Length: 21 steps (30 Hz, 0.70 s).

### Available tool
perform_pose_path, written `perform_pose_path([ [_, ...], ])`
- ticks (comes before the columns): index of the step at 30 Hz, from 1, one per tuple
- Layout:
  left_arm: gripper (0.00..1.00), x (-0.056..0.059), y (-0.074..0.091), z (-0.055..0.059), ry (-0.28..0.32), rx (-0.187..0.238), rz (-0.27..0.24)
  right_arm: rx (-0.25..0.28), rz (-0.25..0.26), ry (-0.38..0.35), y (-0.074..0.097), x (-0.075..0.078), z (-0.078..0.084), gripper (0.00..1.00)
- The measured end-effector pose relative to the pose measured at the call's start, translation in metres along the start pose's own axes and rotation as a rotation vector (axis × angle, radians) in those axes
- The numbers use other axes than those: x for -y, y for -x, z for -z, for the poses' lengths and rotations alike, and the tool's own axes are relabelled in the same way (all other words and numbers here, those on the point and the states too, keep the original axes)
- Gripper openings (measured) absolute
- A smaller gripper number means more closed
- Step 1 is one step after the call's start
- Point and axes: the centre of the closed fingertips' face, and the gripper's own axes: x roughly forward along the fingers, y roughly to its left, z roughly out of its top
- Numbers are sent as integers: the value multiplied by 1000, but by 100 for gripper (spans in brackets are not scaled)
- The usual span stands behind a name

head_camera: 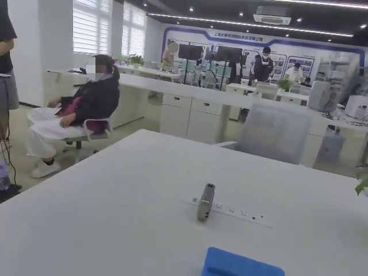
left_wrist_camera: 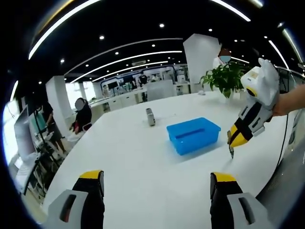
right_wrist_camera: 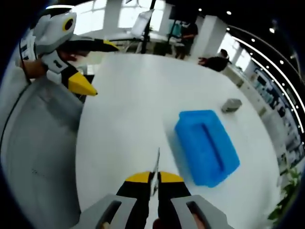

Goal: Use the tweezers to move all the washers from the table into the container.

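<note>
Right claw (right_wrist_camera: 153, 183) is nearest the lens, jaws pinched tight on the tweezers (right_wrist_camera: 156, 164). The thin tips poke forward over the worktop (right_wrist_camera: 119, 109), just beside the near long side of the blue container (right_wrist_camera: 207, 145). Left claw (left_wrist_camera: 157, 177) has its jaws wide apart with nothing between them, facing the container from well apart.

Progress: no washers can be made out on the worktop near the container; they may be too small to resolve. The container's inside reads as plain blue in both gripper views, so nothing seems dropped in, though I can't confirm it. My read is that the task is at its start: tweezers in hand, no washer pinched, every transfer left to do.

Surface: white, smooth and broad. Beyond the container a small grey device (head_camera: 205, 201) stands on a flat white power strip (head_camera: 244, 214).

Room: an open office with long white desks. A grey chair (head_camera: 275, 133) sits at the worktop's far edge past the container. A seated person (head_camera: 80, 112) is further off. There is also a potted plant (left_wrist_camera: 223, 76), ceiling light strips and window blinds.
</note>
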Motion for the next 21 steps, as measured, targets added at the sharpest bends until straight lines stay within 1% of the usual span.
perform_pose_path([
  [2, 94, 0, 0, -1, 7, 4, 4, -13, -9, 20, -6, 0, -2, 1],
  [3, 94, 1, 0, -1, 14, 6, 12, -33, -23, 45, -12, -1, -3, 1],
  [4, 94, 2, 0, -1, 13, 6, 12, -41, -28, 64, -16, -2, -4, 1],
  [8, 94, 2, -1, 0, -2, -3, 9, -77, -73, 139, -34, -7, -4, 1],
  [9, 94, 2, -1, 0, -7, -4, 7, -93, -92, 176, -39, -9, -3, 1],
  [10, 94, 2, -1, 1, -10, -7, 8, -98, -103, 190, -41, -11, -3, 1],
  [11, 94, 3, -1, 2, -13, -11, 9, -98, -110, 193, -44, -13, -3, 1],
  [15, 94, 4, -2, 3, -22, -20, 13, -130, -128, 221, -54, -15, 1, 1],
  [17, 93, 5, -3, 3, -22, -22, 18, -127, -146, 220, -57, -16, 2, 1],
  [21, 93, 7, -3, 4, -29, -26, 24, -126, -160, 217, -59, -18, 3, 1],
])
